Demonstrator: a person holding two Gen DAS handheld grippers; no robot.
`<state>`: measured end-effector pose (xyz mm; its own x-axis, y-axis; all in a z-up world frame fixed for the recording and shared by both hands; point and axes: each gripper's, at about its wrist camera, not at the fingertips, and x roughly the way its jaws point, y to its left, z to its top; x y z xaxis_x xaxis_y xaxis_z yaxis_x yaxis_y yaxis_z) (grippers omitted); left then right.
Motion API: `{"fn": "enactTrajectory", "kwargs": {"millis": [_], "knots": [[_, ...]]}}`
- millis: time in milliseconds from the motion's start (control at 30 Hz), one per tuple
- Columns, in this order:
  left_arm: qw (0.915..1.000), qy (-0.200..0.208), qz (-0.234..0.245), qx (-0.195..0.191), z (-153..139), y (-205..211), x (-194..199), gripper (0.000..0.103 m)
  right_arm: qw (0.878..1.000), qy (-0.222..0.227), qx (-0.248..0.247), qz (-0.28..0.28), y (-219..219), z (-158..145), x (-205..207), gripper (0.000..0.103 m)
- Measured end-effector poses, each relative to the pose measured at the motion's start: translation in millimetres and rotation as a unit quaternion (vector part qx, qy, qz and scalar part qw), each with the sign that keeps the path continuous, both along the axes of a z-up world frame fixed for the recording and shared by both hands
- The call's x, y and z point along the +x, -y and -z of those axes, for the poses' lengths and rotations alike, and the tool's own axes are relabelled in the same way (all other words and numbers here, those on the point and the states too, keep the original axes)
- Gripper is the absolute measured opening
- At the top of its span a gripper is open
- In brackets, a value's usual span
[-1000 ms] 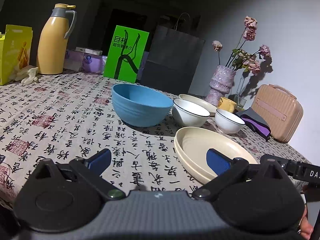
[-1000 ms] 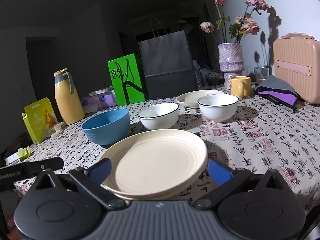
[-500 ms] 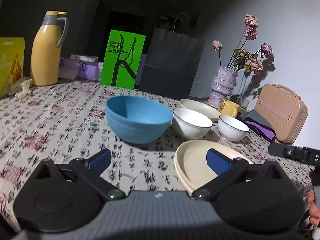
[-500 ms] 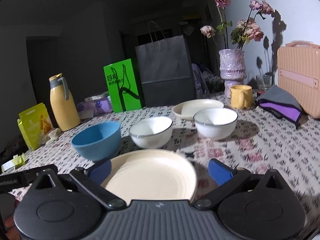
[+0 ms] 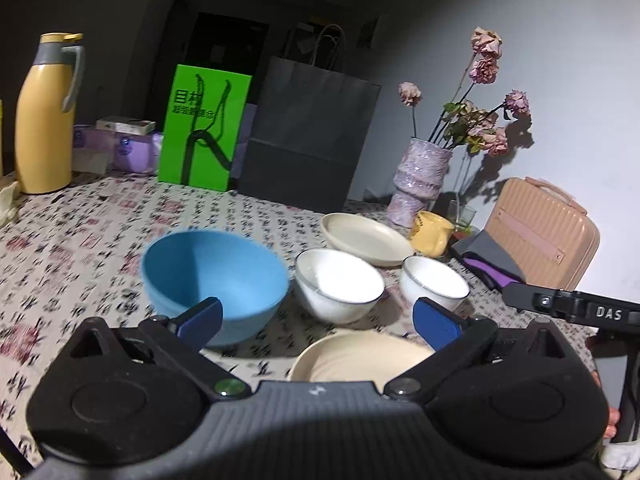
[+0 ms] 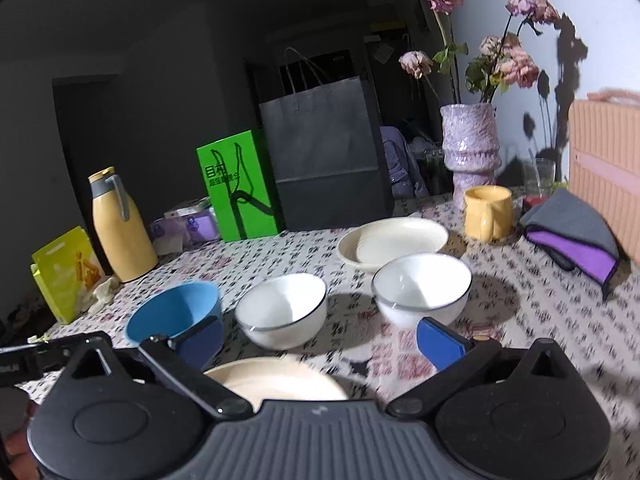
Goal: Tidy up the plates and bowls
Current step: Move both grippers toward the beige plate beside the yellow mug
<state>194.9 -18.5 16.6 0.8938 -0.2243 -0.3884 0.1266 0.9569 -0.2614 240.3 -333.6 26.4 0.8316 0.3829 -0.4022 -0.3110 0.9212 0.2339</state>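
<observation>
Both claws stood wide apart and held nothing: the left gripper (image 5: 316, 318) and the right gripper (image 6: 320, 338) hovered over the near cream plate (image 6: 276, 380). Behind it the blue bowl (image 5: 216, 276) and two white bowls (image 6: 280, 310) (image 6: 422, 286) stood in a row, the far cream plate (image 6: 394, 240) beyond them.

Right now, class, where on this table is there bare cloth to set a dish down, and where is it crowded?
Free: the patterned tablecloth between the yellow thermos jug and the blue bowl, and the stretch between the right white bowl and the folded grey-purple cloth. Crowded: the bowls, the two cream plates, the yellow mug and the vase.
</observation>
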Motion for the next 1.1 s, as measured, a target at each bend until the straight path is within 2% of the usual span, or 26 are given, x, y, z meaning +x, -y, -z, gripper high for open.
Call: {"fn": "enactTrajectory", "kwargs": {"millis": [100,267,467,533,633,833,967,1100], "knots": [[0.9999,-0.005,0.006,-0.007,-10.2,9.2,11.7,0.103,1.0,-0.002,-0.003,0.009,6.1,-10.2,13.7,0.103],[0.9995,-0.016,0.019,-0.022,-23.9,23.9,33.1,0.103,0.999,-0.014,0.039,0.005,26.2,-29.7,39.4,0.103],[0.999,-0.018,0.026,-0.031,-50.5,43.9,62.4,0.103,0.996,-0.059,0.072,-0.016,42.4,-50.4,85.0,0.103],[0.9987,-0.024,0.027,-0.037,-57.8,50.4,74.5,0.103,0.995,-0.072,0.073,-0.019,45.9,-56.8,102.2,0.103],[0.9977,-0.039,0.022,-0.05,-69.0,58.4,95.6,0.103,0.995,-0.069,0.073,-0.017,51.3,-64.9,125.2,0.103],[0.9967,-0.061,-0.004,-0.054,-89.0,71.8,139.5,0.103,0.994,-0.08,0.074,-0.012,65.3,-70.8,174.7,0.103],[0.9959,-0.075,-0.022,-0.047,-99.9,79.5,173.6,0.103,0.993,-0.096,0.068,-0.004,72.0,-70.0,209.0,0.103],[0.9954,-0.081,-0.051,-0.009,-109.0,93.1,207.3,0.103,0.991,-0.118,0.054,-0.009,73.7,-64.7,241.6,0.103]]}}
